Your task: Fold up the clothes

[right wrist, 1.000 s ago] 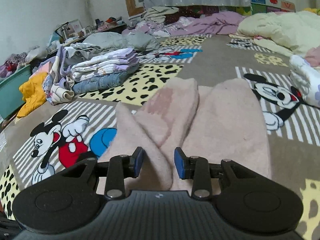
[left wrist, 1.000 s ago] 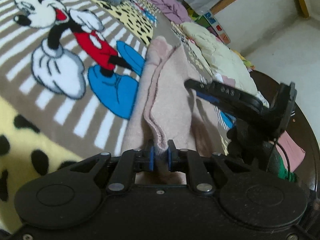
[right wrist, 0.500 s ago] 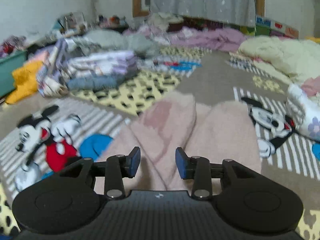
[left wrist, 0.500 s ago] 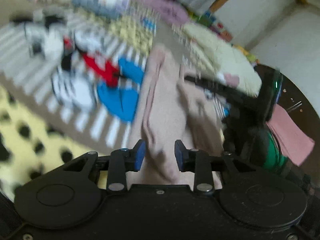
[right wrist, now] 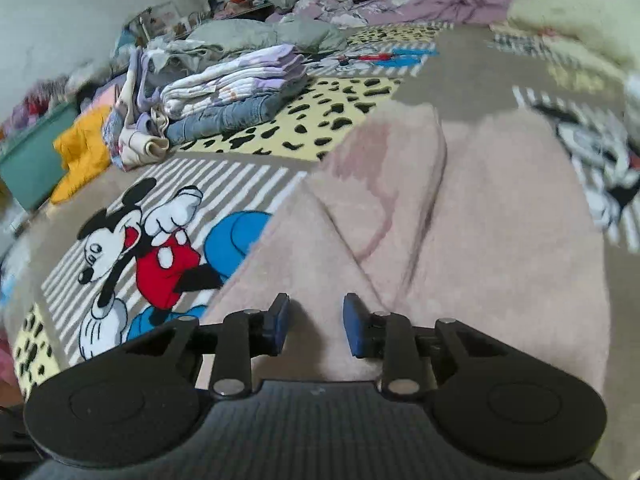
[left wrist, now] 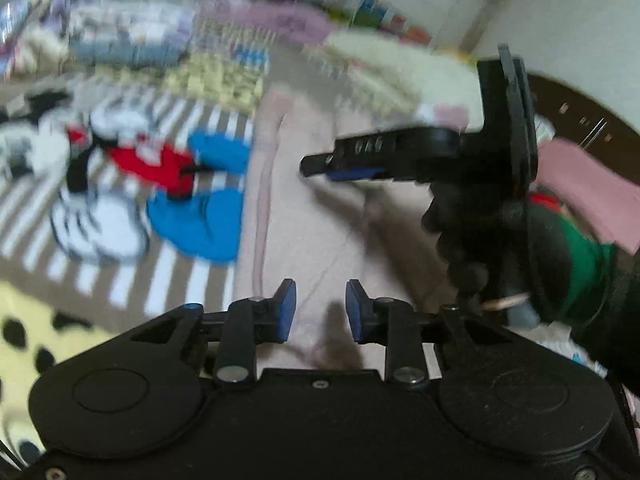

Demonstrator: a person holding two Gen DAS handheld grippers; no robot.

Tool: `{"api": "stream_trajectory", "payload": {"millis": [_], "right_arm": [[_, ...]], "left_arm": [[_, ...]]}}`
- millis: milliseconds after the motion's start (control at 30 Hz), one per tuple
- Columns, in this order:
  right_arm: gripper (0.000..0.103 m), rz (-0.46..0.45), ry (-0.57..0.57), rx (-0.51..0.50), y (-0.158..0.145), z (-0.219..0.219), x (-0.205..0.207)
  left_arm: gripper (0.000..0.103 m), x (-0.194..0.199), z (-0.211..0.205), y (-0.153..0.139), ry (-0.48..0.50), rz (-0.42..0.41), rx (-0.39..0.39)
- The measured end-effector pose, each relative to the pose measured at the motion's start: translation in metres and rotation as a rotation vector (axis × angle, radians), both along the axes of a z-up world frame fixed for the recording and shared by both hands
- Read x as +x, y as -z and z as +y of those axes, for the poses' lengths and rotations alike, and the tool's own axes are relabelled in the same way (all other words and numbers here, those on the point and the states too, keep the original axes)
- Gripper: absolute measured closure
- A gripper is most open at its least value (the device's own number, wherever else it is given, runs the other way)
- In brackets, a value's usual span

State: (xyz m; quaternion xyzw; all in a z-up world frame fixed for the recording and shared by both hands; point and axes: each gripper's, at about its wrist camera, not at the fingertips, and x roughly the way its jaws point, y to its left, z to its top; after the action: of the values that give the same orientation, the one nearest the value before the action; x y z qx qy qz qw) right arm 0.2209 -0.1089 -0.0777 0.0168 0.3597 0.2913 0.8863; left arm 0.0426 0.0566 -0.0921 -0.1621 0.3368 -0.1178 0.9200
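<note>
Left gripper jaws wide apart, nothing between the blue pads, hovering over the near end of the pink fleece garment. Right gripper same: jaws spread wide, empty, just above the near edge of the same garment. The garment lies flat on the cartoon-print blanket, folded lengthwise into overlapping layers; seams and fold ridges run away from both cameras. It sits mid-blanket, right of the mouse cartoon figure and below the yellow spotted panel. In the left wrist view the right gripper comes in from the right edge, held by a black-gloved hand with a green and red cuff; its fingers point left over the garment, and contact with the fabric can't be told from here. Left view is motion-blurred, so far detail is soft. A folded clothes stack sits near the blanket's far left edge, well apart from the garment; loose cream bedding is at the far right corner.
</note>
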Motion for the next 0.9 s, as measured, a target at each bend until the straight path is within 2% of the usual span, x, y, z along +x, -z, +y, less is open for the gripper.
{"api": "stream_trajectory", "payload": {"millis": [33,67,133,200,233,267,333,467,600,700,900], "right_arm": [[0.068,-0.003,-0.004,-0.025,0.001,0.005,0.001],[0.065,-0.046,-0.017,-0.058,0.000,0.010,-0.005],[0.064,0.011,-0.056,-0.165,0.018,0.021,-0.001],[0.066,-0.012,-0.050,-0.151,0.009,0.016,-0.006],[0.065,-0.020,-0.034,-0.102,0.001,0.005,-0.008],[0.064,-0.045,-0.022,-0.056,-0.009,-0.005,-0.015],[0.064,-0.108,-0.006,-0.025,-0.028,-0.029,-0.034],[0.061,-0.214,0.019,0.004,-0.062,-0.083,-0.076],[0.056,-0.321,0.000,-0.056,-0.086,-0.119,-0.128],[0.052,-0.405,-0.076,-0.185,-0.082,-0.126,-0.168],[0.050,-0.472,-0.302,-0.546,-0.019,-0.107,-0.233]], "left_arm": [[0.076,0.002,-0.002,0.005,-0.003,0.029,0.020],[0.075,0.006,-0.005,0.013,-0.004,0.058,0.028],[0.075,0.004,-0.002,0.009,0.000,0.061,0.015],[0.070,-0.004,0.006,-0.006,-0.005,0.026,-0.011],[0.058,-0.011,0.012,-0.015,-0.012,-0.009,-0.018],[0.052,-0.017,0.017,-0.023,-0.012,-0.036,-0.013],[0.052,-0.026,0.019,-0.039,0.015,-0.101,0.047],[0.050,-0.044,0.011,-0.064,0.095,-0.214,0.292],[0.050,-0.059,-0.004,-0.062,0.245,-0.297,0.555],[0.049,-0.069,-0.020,-0.043,0.370,-0.338,0.750],[0.045,-0.084,-0.043,0.007,0.573,-0.389,1.027]]}}
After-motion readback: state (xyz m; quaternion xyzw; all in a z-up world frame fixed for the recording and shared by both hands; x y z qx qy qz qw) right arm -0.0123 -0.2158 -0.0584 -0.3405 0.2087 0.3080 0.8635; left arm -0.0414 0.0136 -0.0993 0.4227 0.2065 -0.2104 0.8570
